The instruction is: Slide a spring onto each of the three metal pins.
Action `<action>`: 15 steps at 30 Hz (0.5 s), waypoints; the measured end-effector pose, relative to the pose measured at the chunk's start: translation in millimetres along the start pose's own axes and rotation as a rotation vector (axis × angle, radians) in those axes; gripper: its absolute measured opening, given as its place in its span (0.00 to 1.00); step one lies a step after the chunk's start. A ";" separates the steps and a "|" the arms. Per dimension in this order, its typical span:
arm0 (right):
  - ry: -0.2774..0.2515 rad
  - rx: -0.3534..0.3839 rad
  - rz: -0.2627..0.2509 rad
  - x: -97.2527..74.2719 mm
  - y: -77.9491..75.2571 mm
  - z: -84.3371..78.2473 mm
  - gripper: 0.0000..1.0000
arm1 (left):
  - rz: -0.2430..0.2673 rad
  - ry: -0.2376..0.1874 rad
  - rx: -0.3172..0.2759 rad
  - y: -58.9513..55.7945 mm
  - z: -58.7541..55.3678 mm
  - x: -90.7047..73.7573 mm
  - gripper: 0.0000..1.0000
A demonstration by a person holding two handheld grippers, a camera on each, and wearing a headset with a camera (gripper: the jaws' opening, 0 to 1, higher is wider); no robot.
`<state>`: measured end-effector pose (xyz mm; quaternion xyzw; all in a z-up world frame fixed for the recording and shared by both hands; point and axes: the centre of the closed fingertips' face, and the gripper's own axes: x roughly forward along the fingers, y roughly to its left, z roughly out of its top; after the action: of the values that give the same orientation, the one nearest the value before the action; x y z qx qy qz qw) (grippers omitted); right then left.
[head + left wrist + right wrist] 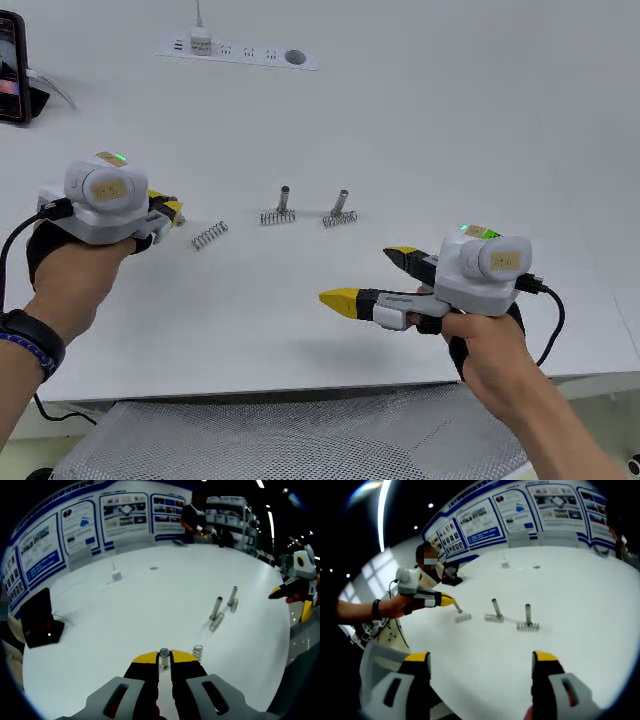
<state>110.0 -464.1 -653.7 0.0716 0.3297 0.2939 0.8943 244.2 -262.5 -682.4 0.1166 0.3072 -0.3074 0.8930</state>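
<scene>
My left gripper (164, 661) is shut on a short metal pin (163, 656), whose round end pokes out between the yellow tips. In the head view the left gripper (168, 209) hovers at the left, just left of a loose spring (209, 235) lying on the table. Two more pins (283, 198) (340, 202) stand upright mid-table, each with a spring (277, 217) (340, 219) lying at its base. My right gripper (370, 277) is open and holds nothing, nearer the front edge and to the right of the pins. In the right gripper view the pins (495, 607) (527, 613) stand ahead of its jaws.
A white power strip (238, 51) lies at the back of the white table (420, 130). A dark phone on a stand (14, 66) sits at the far left. A mesh chair back (280, 440) is below the table's front edge. Another person stands beyond the table (192, 520).
</scene>
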 end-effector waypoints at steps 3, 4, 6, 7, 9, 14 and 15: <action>0.003 -0.001 0.001 0.5 0.4 -0.8 0.85 | 0.001 -0.002 -0.001 0.0 0.0 0.2 0.08; 0.003 -0.001 0.001 0.5 0.7 -0.8 0.85 | 0.001 -0.002 -0.002 0.1 0.1 0.4 0.08; 0.005 -0.003 0.002 0.7 1.6 -0.8 0.85 | 0.002 -0.004 -0.006 0.1 0.0 0.2 0.08; 0.007 -0.003 0.003 0.8 2.3 -0.9 0.85 | 0.003 -0.005 -0.008 -0.2 -0.1 -0.3 0.08; 0.009 -0.005 0.004 0.9 3.3 -0.9 0.85 | 0.002 -0.008 -0.014 -1.1 -0.1 -0.7 0.08; 0.025 -0.015 0.004 2.1 2.9 -1.3 0.85 | 0.001 -0.015 -0.018 -3.2 -0.3 -0.9 0.08; 0.027 -0.017 0.004 2.4 2.6 -0.5 0.85 | 0.001 -0.017 -0.019 -3.4 -0.4 -0.8 0.08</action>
<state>109.9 -460.7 -654.5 0.0605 0.3389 0.2992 0.8899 241.4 -264.7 -682.2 0.1055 0.3024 -0.3050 0.8969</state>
